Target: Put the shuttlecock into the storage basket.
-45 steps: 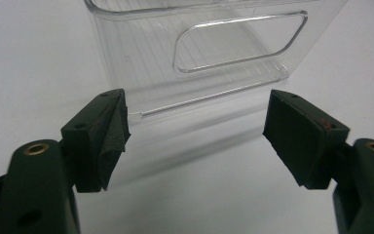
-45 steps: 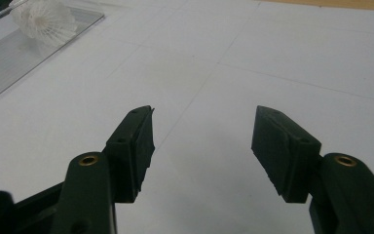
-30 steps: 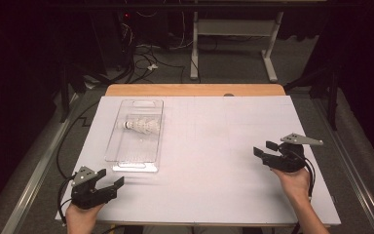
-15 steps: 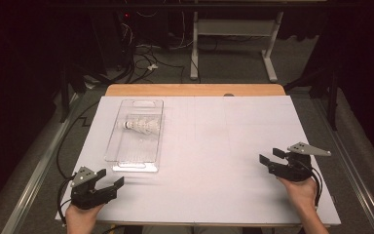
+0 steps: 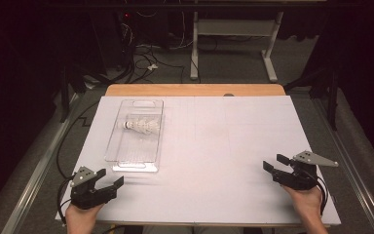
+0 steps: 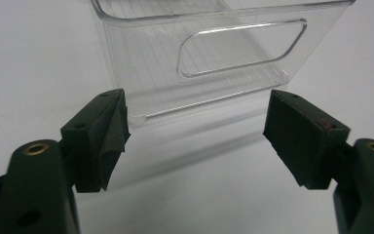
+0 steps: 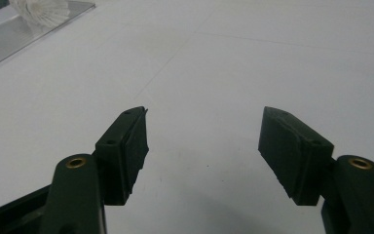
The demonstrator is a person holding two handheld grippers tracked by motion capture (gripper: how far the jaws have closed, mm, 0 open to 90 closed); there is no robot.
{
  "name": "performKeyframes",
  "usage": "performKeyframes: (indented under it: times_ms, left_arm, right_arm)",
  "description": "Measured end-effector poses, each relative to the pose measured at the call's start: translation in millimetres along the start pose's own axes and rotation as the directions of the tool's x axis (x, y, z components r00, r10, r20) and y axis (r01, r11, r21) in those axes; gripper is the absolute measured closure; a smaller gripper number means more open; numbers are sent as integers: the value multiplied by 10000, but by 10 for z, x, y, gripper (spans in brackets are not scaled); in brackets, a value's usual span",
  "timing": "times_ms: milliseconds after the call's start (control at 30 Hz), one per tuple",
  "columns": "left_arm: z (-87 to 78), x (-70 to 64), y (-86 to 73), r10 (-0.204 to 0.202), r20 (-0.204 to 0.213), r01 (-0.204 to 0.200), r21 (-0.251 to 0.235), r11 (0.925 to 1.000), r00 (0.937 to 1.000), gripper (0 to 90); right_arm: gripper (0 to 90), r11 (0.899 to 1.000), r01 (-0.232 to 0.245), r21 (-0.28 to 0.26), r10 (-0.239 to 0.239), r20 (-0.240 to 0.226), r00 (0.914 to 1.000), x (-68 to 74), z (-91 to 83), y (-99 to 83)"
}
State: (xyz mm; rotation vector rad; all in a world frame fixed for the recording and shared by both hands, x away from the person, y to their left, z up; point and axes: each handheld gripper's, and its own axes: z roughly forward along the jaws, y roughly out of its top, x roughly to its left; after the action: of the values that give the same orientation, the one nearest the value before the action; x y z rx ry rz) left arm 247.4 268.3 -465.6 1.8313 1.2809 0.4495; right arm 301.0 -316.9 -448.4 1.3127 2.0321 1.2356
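A clear plastic tray lies on the left half of the white table, with a white shuttlecock inside its far part. My left gripper rests near the table's front left corner, open and empty, just short of the tray's near end. In the left gripper view the tray's handle wall stands right ahead of the open jaws. My right gripper sits at the front right, open, nothing between its fingers. The right gripper view shows the shuttlecock and the tray far off at the upper left.
The white sheet covers a wooden table whose far edge shows. Beyond it are a dark floor with cables and a white desk frame. Black cables trail from both grippers.
My right gripper has drawn back toward the front edge of the table and lower. The left gripper, tray and shuttlecock have stayed put.
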Motion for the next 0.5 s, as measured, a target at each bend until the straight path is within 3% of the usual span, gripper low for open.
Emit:
performKeyframes:
  times_ms: [500]
  left_arm:
    - [1, 2, 4, 18, 39, -18, -35, 10000, 10000, 253]
  right_arm:
    - [330, 9997, 62, -234, -62, -12, 10000, 20, -91, -99]
